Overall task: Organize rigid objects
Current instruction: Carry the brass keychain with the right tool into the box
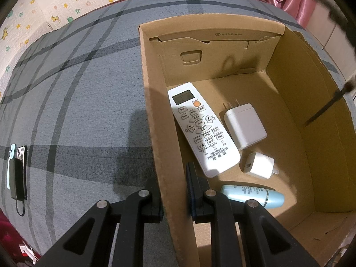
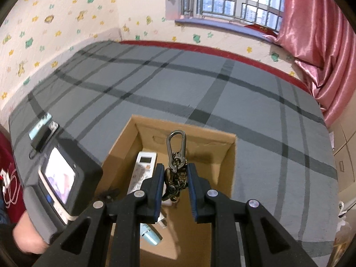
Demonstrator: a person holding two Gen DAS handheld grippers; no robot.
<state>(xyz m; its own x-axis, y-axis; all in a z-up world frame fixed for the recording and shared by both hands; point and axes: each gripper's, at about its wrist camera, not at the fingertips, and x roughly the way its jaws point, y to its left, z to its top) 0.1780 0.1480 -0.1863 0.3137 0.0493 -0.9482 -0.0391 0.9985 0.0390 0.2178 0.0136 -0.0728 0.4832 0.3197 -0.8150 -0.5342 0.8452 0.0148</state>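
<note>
while my left gripper (image 1: 175, 197) clamps the box wall (image 1: 153, 115), i centre the keychain (image 2: 176, 171), pinched in my right gripper (image 2: 175, 191), probably clear of the remote (image 2: 142, 166), before lowering.

left gripper (image 1: 174, 197) clamped on the cardboard box (image 1: 153, 120) wall; remote (image 1: 201, 129), two chargers, blue tube inside.

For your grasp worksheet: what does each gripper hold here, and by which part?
The right gripper pinches a keychain by its charm cluster, carabiner sticking out beyond. The left gripper clamps the cardboard box by its side wall.
</note>
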